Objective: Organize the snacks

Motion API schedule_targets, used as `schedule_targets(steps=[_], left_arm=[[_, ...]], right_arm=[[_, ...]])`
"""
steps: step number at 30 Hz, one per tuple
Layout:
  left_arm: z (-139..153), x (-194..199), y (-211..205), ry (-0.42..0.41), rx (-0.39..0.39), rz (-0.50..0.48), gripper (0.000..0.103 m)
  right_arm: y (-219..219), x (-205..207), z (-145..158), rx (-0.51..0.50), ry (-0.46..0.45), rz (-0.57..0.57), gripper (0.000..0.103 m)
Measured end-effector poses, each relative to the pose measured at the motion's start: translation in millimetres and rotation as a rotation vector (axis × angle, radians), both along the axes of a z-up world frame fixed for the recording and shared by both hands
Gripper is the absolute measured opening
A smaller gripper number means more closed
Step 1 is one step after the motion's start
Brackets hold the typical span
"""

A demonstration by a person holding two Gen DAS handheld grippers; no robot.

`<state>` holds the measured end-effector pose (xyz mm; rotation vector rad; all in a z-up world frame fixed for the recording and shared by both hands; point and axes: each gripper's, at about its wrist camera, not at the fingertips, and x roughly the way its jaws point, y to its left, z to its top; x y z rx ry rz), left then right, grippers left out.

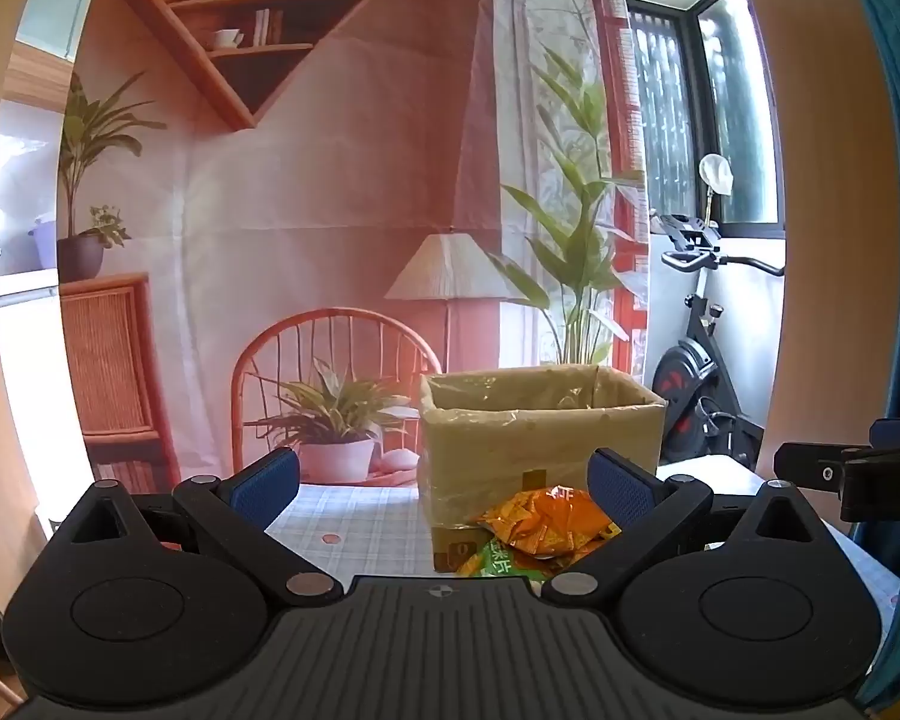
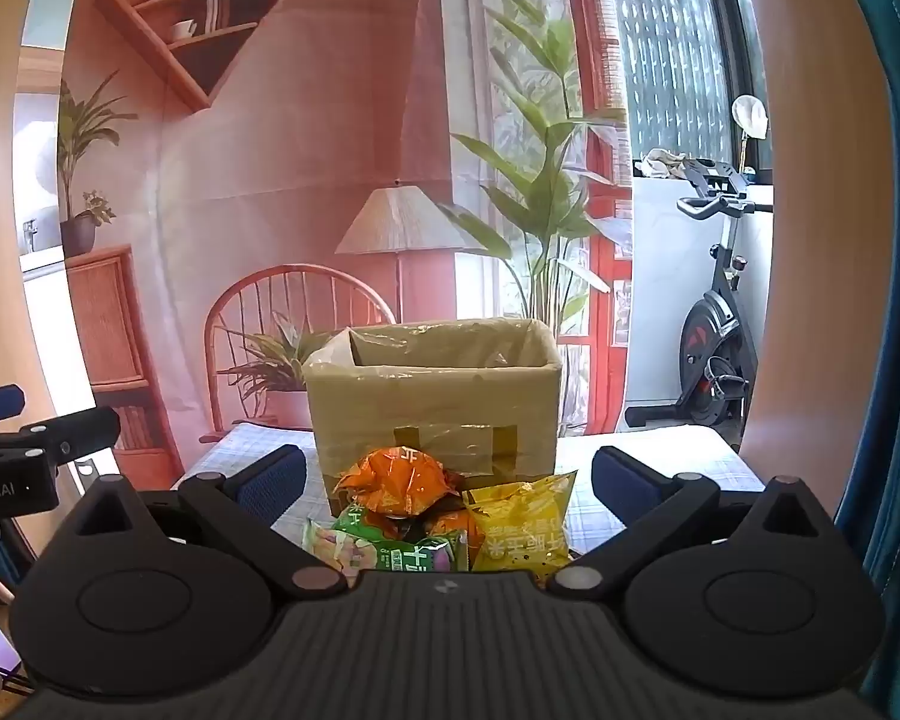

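Observation:
An open cardboard box [image 1: 540,432] lined with clear plastic stands on the checked tablecloth; it also shows in the right wrist view [image 2: 432,402]. In front of it lie snack bags: an orange bag [image 2: 399,483], a green bag [image 2: 390,549] and a yellow bag [image 2: 525,528]. The left wrist view shows the orange bag [image 1: 546,519] and a bit of the green bag [image 1: 498,564]. My left gripper [image 1: 444,489] is open and empty, left of the pile. My right gripper [image 2: 447,483] is open and empty, with the pile between its fingers' line, just short of it.
The table [image 1: 360,522] has a light checked cloth. Behind it hangs a printed backdrop [image 1: 330,210] of a room. An exercise bike [image 2: 714,330] stands at the right by the window. A blue curtain [image 2: 894,300] hangs at the far right.

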<state>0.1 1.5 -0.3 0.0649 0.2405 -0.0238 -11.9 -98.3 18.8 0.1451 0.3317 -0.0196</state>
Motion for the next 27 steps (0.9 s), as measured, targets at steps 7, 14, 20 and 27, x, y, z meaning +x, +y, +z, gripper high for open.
schedule_targets(steps=[7, 14, 20, 27], left_arm=[[-0.4, 6.9, 7.8, 0.031, -0.028, -0.031, 0.103], [-0.3, 0.0, -3.3, -0.020, 0.016, 0.011, 0.103], [0.1, -0.7, -1.0, -0.019, 0.015, 0.009, 0.103], [-3.2, 3.2, -2.4, 0.007, 0.017, -0.010, 0.103]], right_arm=[[1.2, 0.3, 0.0, -0.008, -0.005, -0.005, 0.103], [-1.6, -0.8, -1.0, -0.001, 0.005, -0.007, 0.103], [-2.1, 1.2, 0.1, 0.007, 0.003, -0.012, 0.103], [-1.8, -0.2, -0.1, 0.009, -0.002, -0.020, 0.103]])
